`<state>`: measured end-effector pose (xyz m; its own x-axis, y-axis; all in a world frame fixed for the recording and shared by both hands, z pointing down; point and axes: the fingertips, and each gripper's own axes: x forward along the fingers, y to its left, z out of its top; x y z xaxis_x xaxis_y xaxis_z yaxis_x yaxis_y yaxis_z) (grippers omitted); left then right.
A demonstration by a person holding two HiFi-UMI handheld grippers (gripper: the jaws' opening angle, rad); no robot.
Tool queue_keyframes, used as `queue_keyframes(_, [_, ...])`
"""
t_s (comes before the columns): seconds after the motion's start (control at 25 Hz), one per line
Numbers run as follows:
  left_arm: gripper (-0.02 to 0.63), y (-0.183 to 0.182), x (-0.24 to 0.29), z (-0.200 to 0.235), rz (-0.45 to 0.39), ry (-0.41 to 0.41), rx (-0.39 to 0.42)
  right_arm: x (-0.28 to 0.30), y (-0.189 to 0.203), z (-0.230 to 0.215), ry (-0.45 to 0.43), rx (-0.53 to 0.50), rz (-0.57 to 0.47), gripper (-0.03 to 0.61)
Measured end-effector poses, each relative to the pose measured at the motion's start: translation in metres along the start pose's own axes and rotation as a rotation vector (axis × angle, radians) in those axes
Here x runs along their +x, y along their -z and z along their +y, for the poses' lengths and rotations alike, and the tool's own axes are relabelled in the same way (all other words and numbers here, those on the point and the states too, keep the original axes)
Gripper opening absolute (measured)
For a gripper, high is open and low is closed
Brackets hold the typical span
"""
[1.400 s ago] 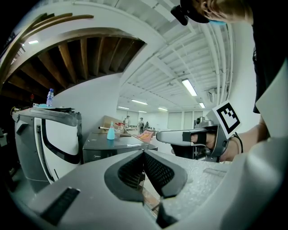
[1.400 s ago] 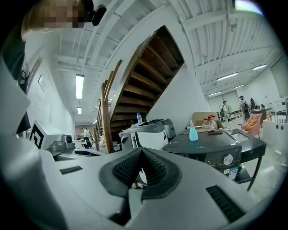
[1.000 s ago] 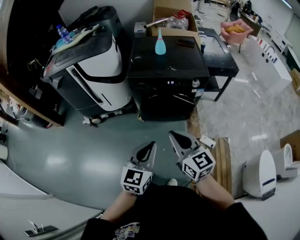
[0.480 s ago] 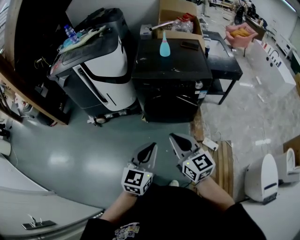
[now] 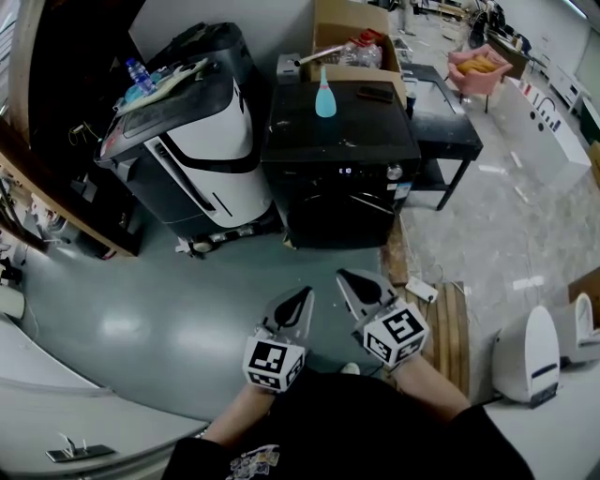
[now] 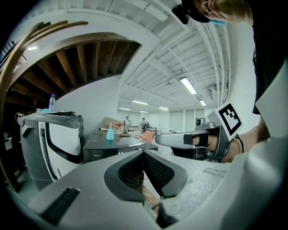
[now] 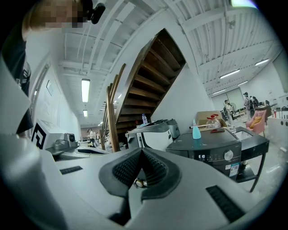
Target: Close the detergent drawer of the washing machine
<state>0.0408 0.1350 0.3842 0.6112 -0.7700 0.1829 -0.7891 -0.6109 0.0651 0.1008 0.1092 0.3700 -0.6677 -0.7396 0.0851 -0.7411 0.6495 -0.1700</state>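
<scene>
Left gripper [image 5: 302,298]: jaws were closed pad to pad with nothing between them, level beside its partner.
Right gripper [image 5: 349,279]: jaws were likewise shut tight and empty.
Washing machine [image 5: 342,173]: a black front-loader stood well ahead of both pairs of jaws, across grey floor.
Detergent drawer: it lay somewhere in the dark top panel facing the jaws, but no view let its edge be told from the panel.
Machine top: a pale blue bottle [image 5: 324,97] stood upright, with a dark flat object [image 5: 373,91] to its right.
Cardboard box [image 5: 349,23]: behind the machine, farthest from the jaws, it held a clear bottle with a red cap [image 5: 361,52] among clutter.
Pink chair [image 5: 478,64]: far ahead and right of the jaws, it carried something orange.
Right gripper view: it gave the panel face-on, with a lit display [image 7: 202,157] and a round dial [image 7: 228,155], both mere specks from the head view.
Left gripper view: it alone caught the right gripper side-on, with the hand [image 6: 209,141] wrapped round it.
</scene>
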Motion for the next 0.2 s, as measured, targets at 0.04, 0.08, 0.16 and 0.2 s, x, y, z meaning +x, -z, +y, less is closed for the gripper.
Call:
queue_keyframes(0.04, [0.003, -0.0009, 0.0004, -0.0005, -0.005, 0.002, 0.003, -0.0004, 0.0, -0.0001, -0.002, 0.0, -0.002, -0.003])
queue_keyframes(0.08, [0.003, -0.0021, 0.0006, -0.0009, -0.009, 0.003, 0.006, -0.0008, -0.0002, 0.0, -0.002, 0.0, -0.001, -0.003])
queue_keyframes(0.16, [0.003, -0.005, 0.0004, -0.0015, -0.011, 0.0, 0.01, -0.0015, -0.0006, 0.0006, -0.001, 0.001, 0.003, -0.002])
queue_keyframes(0.2, [0.003, -0.0063, 0.0001, -0.0018, -0.011, -0.001, 0.012, -0.0018, -0.0007, 0.0009, -0.001, 0.002, 0.004, -0.003])
